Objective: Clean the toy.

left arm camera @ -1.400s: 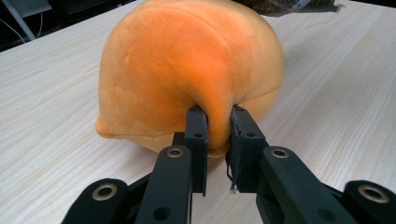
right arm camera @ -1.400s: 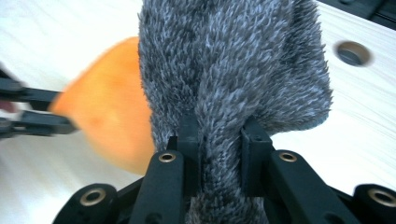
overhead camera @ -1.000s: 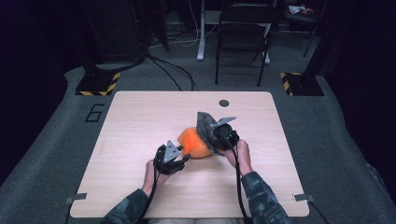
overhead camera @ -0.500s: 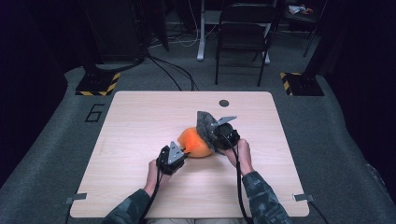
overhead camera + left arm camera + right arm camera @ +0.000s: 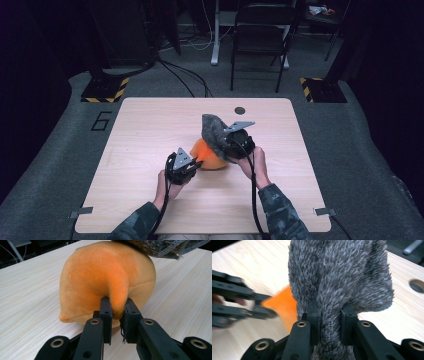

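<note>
Pinching is already done on both sides: a fold of the orange plush (image 5: 107, 287) is nipped between the jaws of the left gripper (image 5: 117, 308), which have just been closing onto it, and a ridge of the grey cover (image 5: 339, 277) is clamped between the jaws of the right gripper (image 5: 329, 315). In the high view the plush (image 5: 209, 156) is seen resting near the middle of the table (image 5: 150, 120), with the cover (image 5: 215, 131) draped over its far upper side and raised by the right gripper (image 5: 239, 142), while the left gripper (image 5: 192, 164) is held low at the near edge. The cover is judged to be partly peeled off; the rest must yet be drawn clear while the plush is held down.
</note>
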The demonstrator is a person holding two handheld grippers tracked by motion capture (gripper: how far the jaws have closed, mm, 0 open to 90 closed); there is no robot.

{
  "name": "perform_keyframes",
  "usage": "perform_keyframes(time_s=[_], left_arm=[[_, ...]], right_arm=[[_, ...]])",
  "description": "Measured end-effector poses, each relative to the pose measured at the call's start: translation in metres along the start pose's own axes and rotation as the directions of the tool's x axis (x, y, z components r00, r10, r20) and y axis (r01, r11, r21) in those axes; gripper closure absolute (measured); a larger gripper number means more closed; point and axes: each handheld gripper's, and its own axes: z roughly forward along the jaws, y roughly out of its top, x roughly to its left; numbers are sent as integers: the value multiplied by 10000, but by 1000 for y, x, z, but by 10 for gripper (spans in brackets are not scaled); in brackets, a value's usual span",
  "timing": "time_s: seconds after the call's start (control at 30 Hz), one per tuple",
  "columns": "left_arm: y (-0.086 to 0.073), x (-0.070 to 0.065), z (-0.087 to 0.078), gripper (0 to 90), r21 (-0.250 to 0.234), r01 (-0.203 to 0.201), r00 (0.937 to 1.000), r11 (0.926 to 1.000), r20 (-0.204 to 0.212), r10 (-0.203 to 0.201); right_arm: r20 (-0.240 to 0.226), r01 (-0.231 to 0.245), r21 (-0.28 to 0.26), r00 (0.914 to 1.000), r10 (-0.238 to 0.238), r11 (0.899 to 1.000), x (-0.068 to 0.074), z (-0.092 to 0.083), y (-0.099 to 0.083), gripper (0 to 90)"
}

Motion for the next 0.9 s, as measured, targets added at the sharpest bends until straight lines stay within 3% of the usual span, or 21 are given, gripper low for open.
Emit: perform_keyframes(time_s=[0.1,0.17,0.27,0.47,0.53,0.6,0.7,0.9], left_arm=[[0,-1,0,801,-9,55,10000,10000,34,-55],[-1,0,1,800,33,0,10000,10000,27,0],[-2,1,1,801,28,88,9999,10000,66,-89],[-4,2,2,800,88,117,9999,9999,94,-118],[-4,3,2,800,88,94,9999,9999,137,-95],[-4,3,2,800,61,138,9998,9999,157,-139],[-5,4,2,799,57,128,9998,9999,163,-128],[-6,4,2,797,58,123,9998,9999,154,-124]], right_arm=[[-122,260,46,9996,-259,9997,11,5,2,742],[180,420,212,9989,-424,9989,17,10,1,742],[476,808,292,9955,-821,9963,14,14,-2,742],[754,505,602,9956,-550,9969,1,17,-11,741],[774,189,742,9967,-247,9971,-3,19,-14,741],[989,288,817,9944,-369,9962,-9,19,-17,741],[1004,-251,1017,9948,148,9945,-18,22,-24,741],[1224,-811,1379,9904,643,9871,-34,29,-34,741]])
